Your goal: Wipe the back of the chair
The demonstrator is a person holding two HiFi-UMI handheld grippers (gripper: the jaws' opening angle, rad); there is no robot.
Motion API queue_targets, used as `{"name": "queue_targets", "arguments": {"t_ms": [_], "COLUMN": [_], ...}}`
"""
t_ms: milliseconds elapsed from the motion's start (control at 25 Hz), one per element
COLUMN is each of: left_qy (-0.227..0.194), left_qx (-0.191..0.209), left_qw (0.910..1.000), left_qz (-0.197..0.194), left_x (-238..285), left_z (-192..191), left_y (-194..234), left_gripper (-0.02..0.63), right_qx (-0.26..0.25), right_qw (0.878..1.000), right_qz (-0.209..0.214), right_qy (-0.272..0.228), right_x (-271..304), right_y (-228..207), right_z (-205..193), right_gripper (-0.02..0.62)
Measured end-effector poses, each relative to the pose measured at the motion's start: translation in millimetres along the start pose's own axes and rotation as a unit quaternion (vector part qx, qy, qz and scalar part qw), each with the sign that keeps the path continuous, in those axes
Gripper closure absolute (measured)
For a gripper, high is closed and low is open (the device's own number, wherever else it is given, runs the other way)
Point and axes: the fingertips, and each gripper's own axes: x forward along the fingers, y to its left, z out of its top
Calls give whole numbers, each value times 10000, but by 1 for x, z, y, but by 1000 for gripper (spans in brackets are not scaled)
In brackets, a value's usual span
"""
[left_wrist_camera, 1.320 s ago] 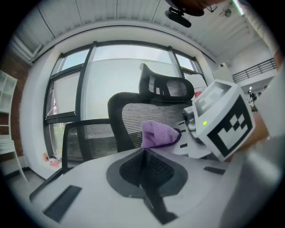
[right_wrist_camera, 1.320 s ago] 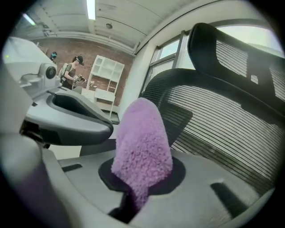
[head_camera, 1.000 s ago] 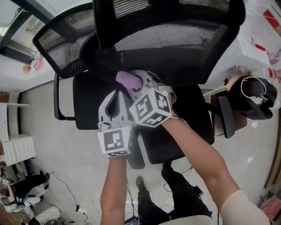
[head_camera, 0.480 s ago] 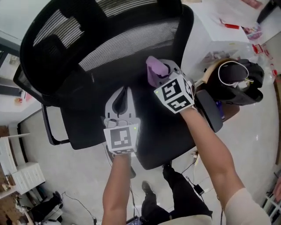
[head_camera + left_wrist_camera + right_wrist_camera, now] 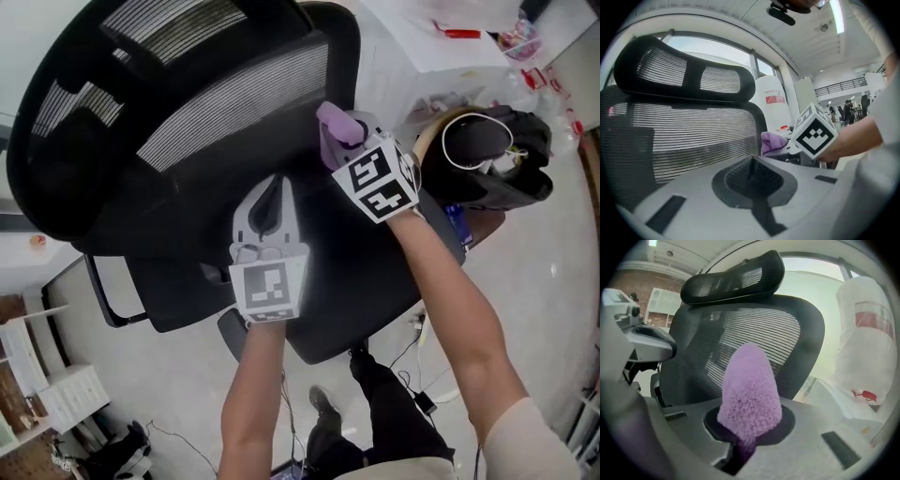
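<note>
A black office chair with a mesh back (image 5: 225, 94) and a mesh headrest (image 5: 122, 28) fills the head view. My right gripper (image 5: 336, 141) is shut on a purple fuzzy cloth (image 5: 333, 124), which sits by the right edge of the chair back. In the right gripper view the cloth (image 5: 751, 390) stands up between the jaws in front of the mesh back (image 5: 754, 329). My left gripper (image 5: 269, 187) is shut and holds nothing; it points at the lower chair back (image 5: 693, 136) over the seat (image 5: 328, 300). The right gripper's marker cube (image 5: 814, 135) shows beside it.
A black bag (image 5: 497, 159) with a white cord rests on a brown stool at the right. A white surface with small items (image 5: 441, 37) lies at the upper right. A large plastic-wrapped white object (image 5: 865, 333) stands right of the chair. An armrest (image 5: 101, 291) sticks out at the left.
My right gripper has carried the purple cloth from the middle of the chair back to its right edge. The left gripper stays shut near the lower back. The chair now sits further left in view.
</note>
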Motion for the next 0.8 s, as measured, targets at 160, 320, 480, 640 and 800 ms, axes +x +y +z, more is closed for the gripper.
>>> {"name": "queue_targets", "arguments": {"t_ms": [160, 320, 480, 640, 800], "left_qy": [-18, -31, 27, 33, -64], "left_qx": [-19, -16, 32, 173, 360], "left_qw": [10000, 9999, 9999, 9998, 9993], "left_qz": [80, 137, 123, 108, 47], "left_x": [-5, -13, -21, -33, -52], "left_z": [2, 6, 11, 27, 54], "left_y": [10, 16, 15, 16, 17], "left_gripper": [600, 600, 600, 600, 600], "right_qx": [11, 47, 72, 124, 115], "right_qw": [10000, 10000, 9999, 9999, 9998], "right_qz": [-43, -57, -24, 33, -30], "right_qy": [28, 60, 80, 20, -131], "right_x": [-2, -7, -20, -39, -69], "right_y": [0, 4, 13, 26, 30], "right_z": [0, -1, 1, 11, 39], "right_gripper": [562, 563, 563, 563, 563]}}
